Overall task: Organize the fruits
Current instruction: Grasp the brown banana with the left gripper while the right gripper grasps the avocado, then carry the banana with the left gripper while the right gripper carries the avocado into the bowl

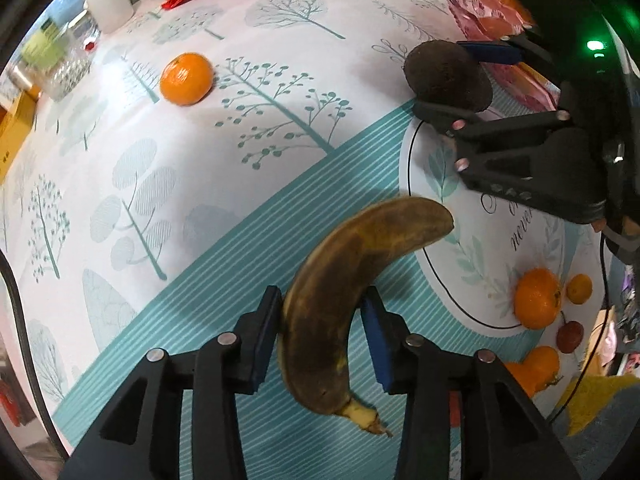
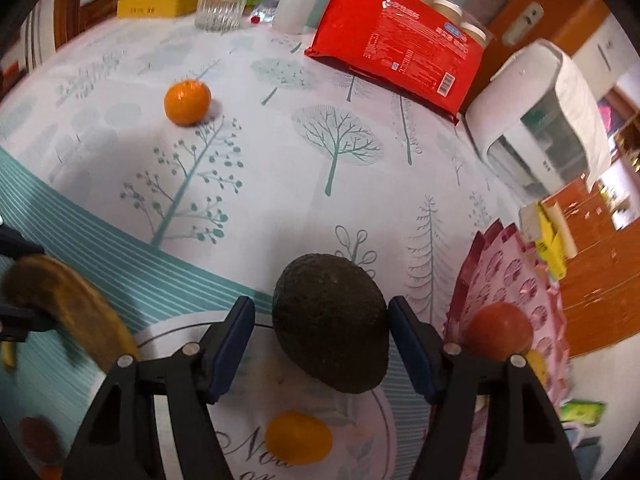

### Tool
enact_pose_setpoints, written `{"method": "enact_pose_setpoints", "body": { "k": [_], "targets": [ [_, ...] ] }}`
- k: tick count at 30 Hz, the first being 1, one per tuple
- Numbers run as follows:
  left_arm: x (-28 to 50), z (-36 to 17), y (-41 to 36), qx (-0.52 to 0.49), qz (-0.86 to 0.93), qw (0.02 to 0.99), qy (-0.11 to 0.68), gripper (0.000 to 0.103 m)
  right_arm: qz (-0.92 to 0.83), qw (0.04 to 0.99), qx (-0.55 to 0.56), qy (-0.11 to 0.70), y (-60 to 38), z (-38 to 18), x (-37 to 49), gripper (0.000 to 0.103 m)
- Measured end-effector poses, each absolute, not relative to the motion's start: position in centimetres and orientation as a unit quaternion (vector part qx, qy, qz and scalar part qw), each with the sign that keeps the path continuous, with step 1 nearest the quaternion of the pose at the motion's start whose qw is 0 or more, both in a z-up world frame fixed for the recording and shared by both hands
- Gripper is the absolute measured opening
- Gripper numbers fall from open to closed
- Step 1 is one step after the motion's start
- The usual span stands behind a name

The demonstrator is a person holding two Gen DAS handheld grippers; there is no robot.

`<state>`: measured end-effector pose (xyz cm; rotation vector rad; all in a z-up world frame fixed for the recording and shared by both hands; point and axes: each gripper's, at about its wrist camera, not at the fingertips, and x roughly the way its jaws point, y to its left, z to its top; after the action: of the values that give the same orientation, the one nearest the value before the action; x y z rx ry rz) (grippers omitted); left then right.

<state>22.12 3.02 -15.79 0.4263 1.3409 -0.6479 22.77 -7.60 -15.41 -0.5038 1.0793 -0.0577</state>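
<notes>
My left gripper (image 1: 320, 332) is shut on a brown, overripe banana (image 1: 340, 300) and holds it above the teal-striped cloth, just left of the white plate (image 1: 424, 168). My right gripper (image 2: 322, 324) is shut on a dark avocado (image 2: 330, 322), held over the plate's far rim (image 2: 168, 332); it also shows in the left wrist view (image 1: 448, 76). Oranges (image 1: 536, 298) and a small red fruit (image 1: 570, 336) lie on the plate. A lone orange (image 1: 186, 78) sits out on the tablecloth, also in the right wrist view (image 2: 187, 103). The banana shows at the left of the right wrist view (image 2: 60, 300).
A red packet (image 2: 400, 44), a glass (image 2: 218, 4), a white bottle (image 2: 296, 0) and a yellow box (image 2: 160, 4) stand at the table's far side. A white appliance (image 2: 548, 120) and pink paper (image 2: 516, 280) with a tomato (image 2: 500, 330) lie to the right.
</notes>
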Motion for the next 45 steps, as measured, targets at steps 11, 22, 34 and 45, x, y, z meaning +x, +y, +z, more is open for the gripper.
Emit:
{"method": "enact_pose_setpoints", "body": {
  "k": [11, 22, 34, 45],
  "targets": [
    [20.3, -15.0, 3.6, 0.164, -0.258, 0.74, 0.599, 0.032, -0.019, 0.844, -0.173, 0.507, -8.5, -15.1, 21.9, 0.058],
    [16.8, -9.4, 6.1, 0.111, -0.22, 0.792, 0.559, 0.032, 0.003, 0.893, -0.071, 0.444, -8.4, -8.1, 15.8, 0.058],
    [12.6, -0.8, 0.6, 0.071, -0.245, 0.822, 0.51, 0.032, -0.045, 0.924, 0.041, 0.376, -14.0, -0.8, 6.7, 0.059],
    [12.9, 1.3, -9.9, 0.071, -0.256, 0.824, 0.5, 0.032, -0.105, 0.927, 0.069, 0.354, -22.7, 0.9, 4.7, 0.059]
  ]
}}
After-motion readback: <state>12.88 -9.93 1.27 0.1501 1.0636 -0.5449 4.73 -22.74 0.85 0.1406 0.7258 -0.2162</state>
